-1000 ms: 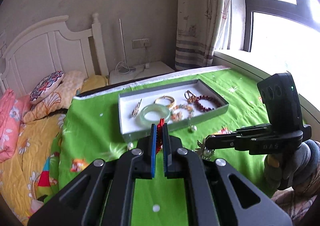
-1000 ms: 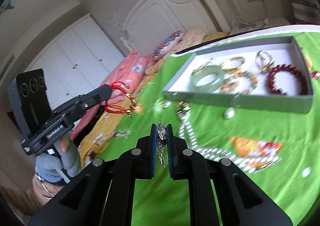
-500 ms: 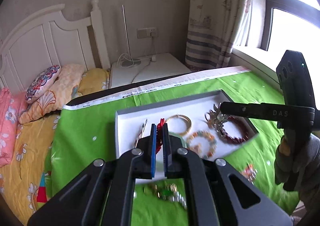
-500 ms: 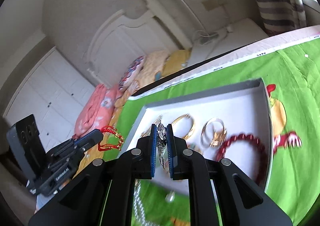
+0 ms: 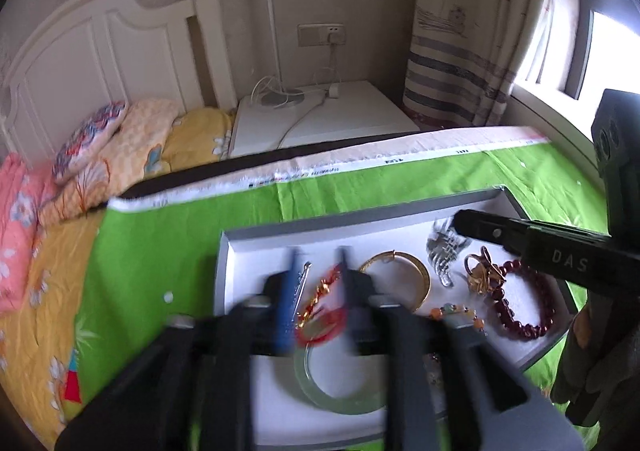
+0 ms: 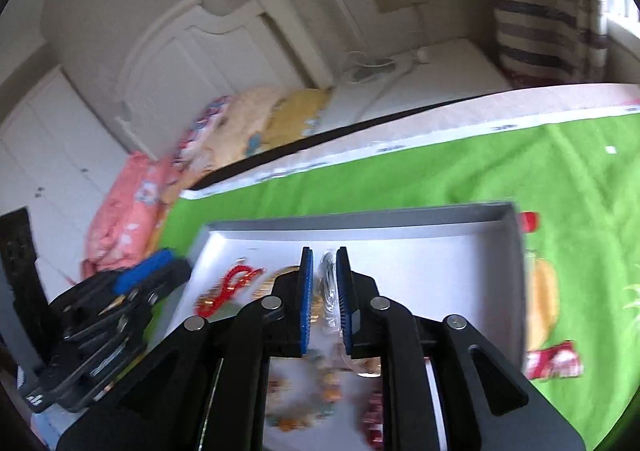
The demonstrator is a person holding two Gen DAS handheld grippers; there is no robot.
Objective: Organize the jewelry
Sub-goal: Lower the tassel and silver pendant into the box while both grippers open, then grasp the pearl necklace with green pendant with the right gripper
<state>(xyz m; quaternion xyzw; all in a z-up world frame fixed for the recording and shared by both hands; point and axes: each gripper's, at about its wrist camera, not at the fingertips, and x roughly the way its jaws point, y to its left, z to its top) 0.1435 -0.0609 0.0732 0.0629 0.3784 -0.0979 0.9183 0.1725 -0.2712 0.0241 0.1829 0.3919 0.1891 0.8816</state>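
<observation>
A grey tray [image 5: 360,221] with a white floor lies on the green cloth. My left gripper [image 5: 316,255] hovers over its left part, jaws opening. A red cord bracelet [image 5: 320,303] with gold charms sits loose between the fingers, and the pads do not press on it. My right gripper [image 6: 325,251] is over the tray's middle, jaws opening. A silver ornament [image 6: 330,283] is between its pads, with a gap on the left side. In the left wrist view the ornament [image 5: 442,251] hangs at the right gripper [image 5: 460,221] tip. The left gripper [image 6: 168,265] shows at left.
The tray also holds a green jade bangle [image 5: 340,391], a gold bangle [image 5: 404,267], gold rings [image 5: 482,275], a dark red bead bracelet [image 5: 524,303], a coloured bead bracelet [image 5: 456,313] and a silver pin [image 5: 302,283]. Pillows [image 5: 92,139] and a white nightstand [image 5: 340,111] lie beyond.
Both grippers have come forward from the near cloth to above the tray. The left jaws have parted and let the red bracelet loose. The right jaws have widened slightly around the silver ornament.
</observation>
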